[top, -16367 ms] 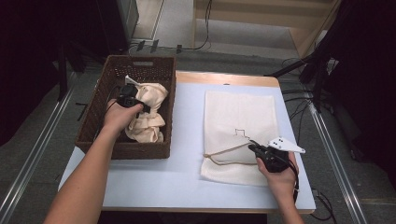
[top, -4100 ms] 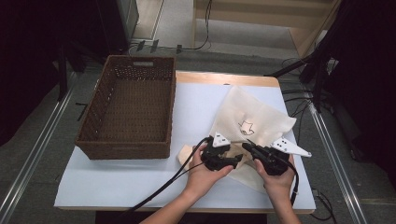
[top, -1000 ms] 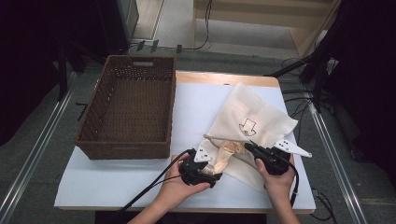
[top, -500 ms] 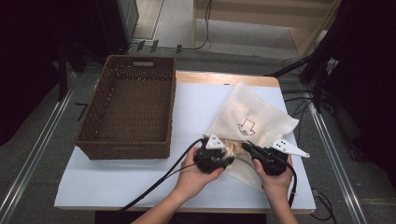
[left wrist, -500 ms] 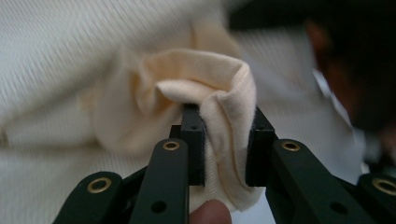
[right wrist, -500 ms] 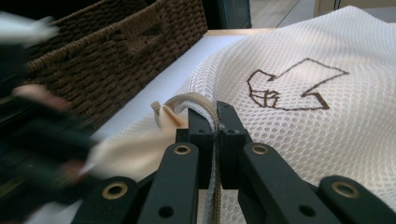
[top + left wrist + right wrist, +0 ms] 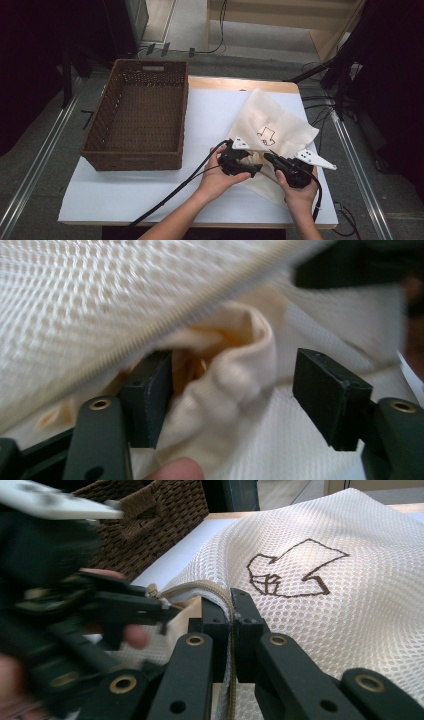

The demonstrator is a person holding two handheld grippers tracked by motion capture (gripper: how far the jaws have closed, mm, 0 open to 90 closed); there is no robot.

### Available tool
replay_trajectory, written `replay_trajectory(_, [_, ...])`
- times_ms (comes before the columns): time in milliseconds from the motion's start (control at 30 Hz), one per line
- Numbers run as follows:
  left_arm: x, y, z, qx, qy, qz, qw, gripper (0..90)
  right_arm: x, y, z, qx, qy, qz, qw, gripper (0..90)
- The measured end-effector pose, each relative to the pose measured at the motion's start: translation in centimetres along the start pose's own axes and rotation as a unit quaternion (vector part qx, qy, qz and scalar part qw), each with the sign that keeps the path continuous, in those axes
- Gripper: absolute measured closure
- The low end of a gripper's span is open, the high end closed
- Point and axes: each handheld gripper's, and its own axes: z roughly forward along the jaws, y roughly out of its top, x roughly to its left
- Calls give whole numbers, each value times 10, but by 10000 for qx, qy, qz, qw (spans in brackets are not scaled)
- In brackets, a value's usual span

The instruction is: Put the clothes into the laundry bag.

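Stuffing cream cloth into a mesh bag held open at its zipper.

High view: both claws meet at the mesh bag's [image 7: 280, 130] near edge on the white counter [image 7: 150, 195], the empty wicker basket [image 7: 137, 120] well to their left, dark room beyond. Left gripper view: left claw [image 7: 235, 395] stands apart around a cream cloth [image 7: 235, 380] under the zipper edge. Right gripper view: right claw [image 7: 232, 625] is clamped on the zipper edge [image 7: 200, 586]. Next, probably, the cloth needs pushing deeper.
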Motion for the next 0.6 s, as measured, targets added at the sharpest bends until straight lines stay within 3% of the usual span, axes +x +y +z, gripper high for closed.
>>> replay_trajectory(167, [6, -14, -26, 33, 74, 32, 10000, 318, 1, 0, 2, 16, -9, -21, 10000, 884])
replay_trajectory(300, [7, -27, -36, 88, 306, 2, 9995, 373, 1, 0, 3, 16, -13, 1, 10000, 884])
replay_trajectory(333, [6, -29, -35, 192, 335, 32, 9993, 521, 1, -1, 4, 18, -29, 2, 10000, 884])
replay_trajectory(433, [-1, -32, -24, 513, 399, 68, 9979, 756, 3, -1, 5, 19, -18, -23, 10000, 884])
replay_trajectory(500, [-4, -28, -14, 550, 393, -2, 9977, 847, 5, -1, 5, 20, -5, -32, 10000, 884])
replay_trajectory(600, [-2, -17, 0, 552, 528, -178, 9969, 900, 7, -2, 6, 42, 15, -65, 10000, 885])
